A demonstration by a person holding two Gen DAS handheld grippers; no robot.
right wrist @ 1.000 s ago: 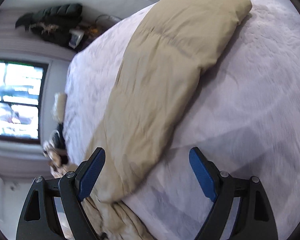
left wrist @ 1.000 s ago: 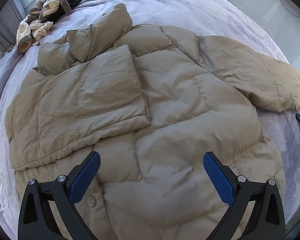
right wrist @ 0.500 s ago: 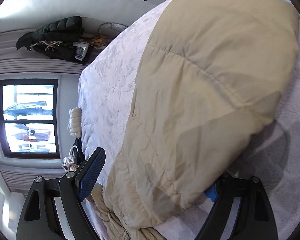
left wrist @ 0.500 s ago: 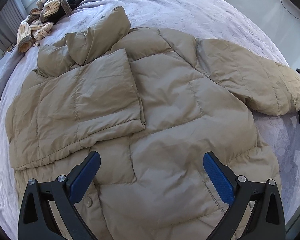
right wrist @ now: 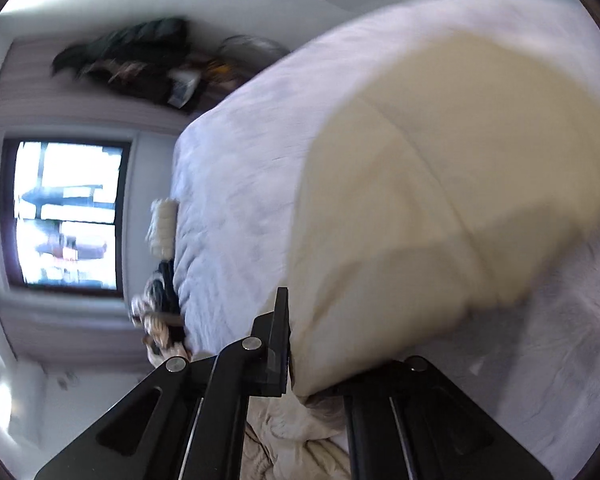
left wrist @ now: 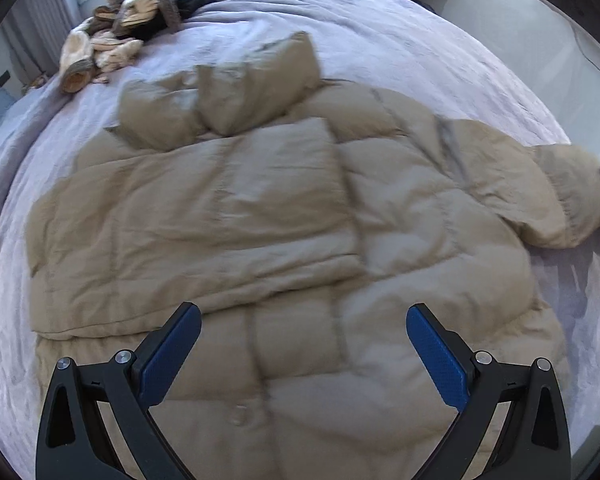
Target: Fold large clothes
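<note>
Your left tool [left wrist: 303, 332] hangs wide open over the tan puffer jacket [left wrist: 260, 216] spread across the bed [left wrist: 400, 52]. Your right tool [right wrist: 316, 344] has just closed, pinching the jacket's sleeve [right wrist: 440, 200] at three o'clock.

Lilac bedspread [left wrist: 380, 40], bright window [right wrist: 66, 216] — pale walls, clothes heap [left wrist: 128, 32]

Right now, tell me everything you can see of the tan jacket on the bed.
The jacket is a tan quilted puffer with a matte shell, lying flat on the lilac bed. One sleeve is folded across its chest and the hood is bunched at the top. The right gripper has just closed on the other sleeve.
</note>
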